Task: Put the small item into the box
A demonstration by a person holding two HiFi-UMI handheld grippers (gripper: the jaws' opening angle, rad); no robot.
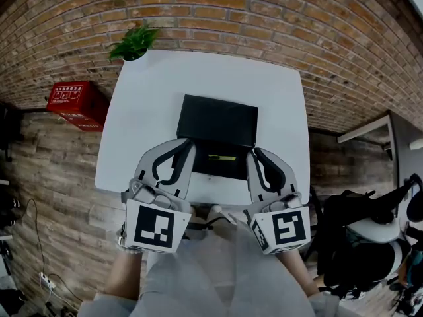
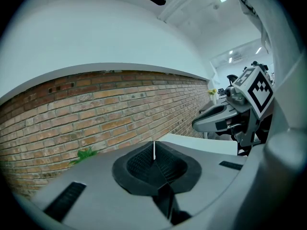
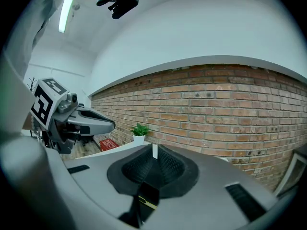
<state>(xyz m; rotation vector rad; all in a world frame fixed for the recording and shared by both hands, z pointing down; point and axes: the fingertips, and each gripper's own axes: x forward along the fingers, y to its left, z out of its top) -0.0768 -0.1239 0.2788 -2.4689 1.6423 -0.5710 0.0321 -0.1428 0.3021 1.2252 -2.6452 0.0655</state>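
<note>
One white table (image 1: 149,104) mid-frame; one black box (image 1: 218,121); one small yellowish item (image 1: 223,157); one potted plant (image 1: 135,43), upper left; one red crate (image 1: 73,101), left; two grippers: left gripper (image 1: 187,144), right gripper (image 1: 255,153).

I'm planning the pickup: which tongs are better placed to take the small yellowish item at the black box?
Right, narrowly. The right tongs end level with the yellowish item, close beside it; the left tongs seem to reach a little past it. Both are shut and must open first.
</note>
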